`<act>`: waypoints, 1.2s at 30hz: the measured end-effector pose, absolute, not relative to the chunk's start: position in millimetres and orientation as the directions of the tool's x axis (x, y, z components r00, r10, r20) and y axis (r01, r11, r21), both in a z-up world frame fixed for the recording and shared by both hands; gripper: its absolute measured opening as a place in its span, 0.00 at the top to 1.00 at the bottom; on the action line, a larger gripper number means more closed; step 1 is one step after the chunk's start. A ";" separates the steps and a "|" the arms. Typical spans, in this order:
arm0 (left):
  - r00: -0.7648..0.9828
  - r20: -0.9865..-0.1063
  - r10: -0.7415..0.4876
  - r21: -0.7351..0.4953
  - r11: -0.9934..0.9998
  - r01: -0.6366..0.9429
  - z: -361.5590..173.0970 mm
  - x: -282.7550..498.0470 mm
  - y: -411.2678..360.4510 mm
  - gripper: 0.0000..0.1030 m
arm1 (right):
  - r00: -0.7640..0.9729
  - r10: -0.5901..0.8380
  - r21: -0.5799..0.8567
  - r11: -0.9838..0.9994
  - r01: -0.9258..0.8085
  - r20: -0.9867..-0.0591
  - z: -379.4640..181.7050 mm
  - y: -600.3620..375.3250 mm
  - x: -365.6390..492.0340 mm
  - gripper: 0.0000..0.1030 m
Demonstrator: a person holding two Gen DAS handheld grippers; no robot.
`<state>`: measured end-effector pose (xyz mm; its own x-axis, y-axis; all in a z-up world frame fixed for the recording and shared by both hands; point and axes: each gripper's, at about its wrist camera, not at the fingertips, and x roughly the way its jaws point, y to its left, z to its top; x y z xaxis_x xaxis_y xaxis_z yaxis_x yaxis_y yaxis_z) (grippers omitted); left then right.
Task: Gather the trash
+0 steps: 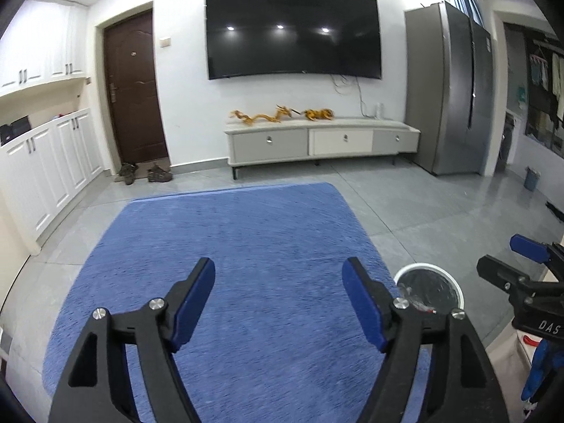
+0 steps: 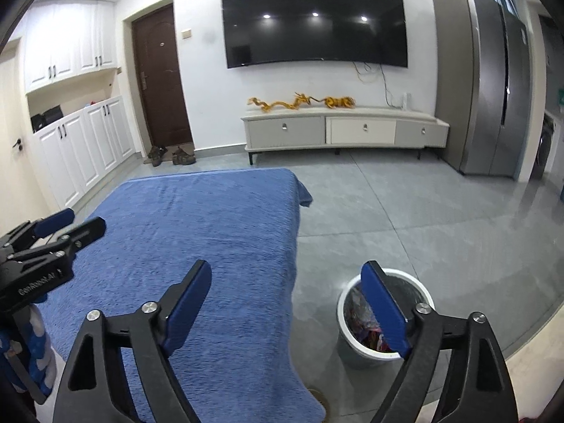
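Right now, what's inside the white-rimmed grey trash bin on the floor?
White-rimmed grey trash bin: crumpled colourful wrappers and a dark liner. The right gripper's blue finger pad covers part of the opening; the bottom isn't visible.

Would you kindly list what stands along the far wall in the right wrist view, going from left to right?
White cabinets → brown door → shoes → TV console → grey refrigerator.

Two grippers [image 1: 278, 296] [image 2: 292, 299], one blue-covered table [image 2: 211, 218], one trash bin [image 2: 347, 345]. One television [image 2: 313, 21], one fridge [image 2: 493, 81]. Two shoes [image 2: 183, 157] at centre left.
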<state>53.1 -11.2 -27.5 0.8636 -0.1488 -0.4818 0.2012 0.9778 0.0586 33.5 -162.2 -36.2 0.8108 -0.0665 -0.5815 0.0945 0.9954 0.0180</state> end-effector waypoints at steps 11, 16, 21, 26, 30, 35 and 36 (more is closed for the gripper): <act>0.892 -0.436 -0.120 0.027 0.989 0.146 -16.0 17.8 38.4 0.27 | 0.827 -0.057 -0.028 0.998 0.050 -0.560 -22.6 -121.6 20.5 0.04; 0.899 -0.424 -0.106 0.030 0.991 0.131 -17.5 8.8 49.6 0.27 | 0.837 -0.065 -0.048 0.998 0.046 -0.544 -20.2 -112.2 13.2 0.01; 0.922 -0.379 -0.075 0.062 0.992 0.106 -19.9 -0.4 54.6 0.27 | 0.843 -0.073 -0.056 0.997 0.052 -0.532 -17.6 -108.6 11.0 0.00; 0.936 -0.351 -0.039 0.079 0.994 0.071 -22.3 -8.1 60.4 0.24 | 0.854 -0.101 -0.072 0.995 0.075 -0.510 -16.3 -108.0 7.1 0.00; 0.946 -0.323 -0.025 0.076 0.996 0.053 -20.7 -13.6 64.1 0.05 | 0.866 -0.131 -0.097 0.991 0.096 -0.483 -15.2 -106.2 4.4 0.00; 0.955 -0.296 -0.032 0.055 0.997 0.051 -18.3 -20.9 69.9 0.00 | 0.874 -0.156 -0.114 0.987 0.116 -0.461 -15.7 -103.4 1.0 0.00; 0.955 -0.294 -0.032 0.053 0.997 0.050 -18.3 -21.2 71.1 0.00 | 0.874 -0.158 -0.115 0.986 0.118 -0.460 -14.8 -103.7 1.0 0.00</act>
<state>-21.2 71.1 -18.3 0.9552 -0.0322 -0.2943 0.0498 0.9974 0.0525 1.0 -103.7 -14.8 0.8739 -0.1577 -0.4598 0.1176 0.9864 -0.1148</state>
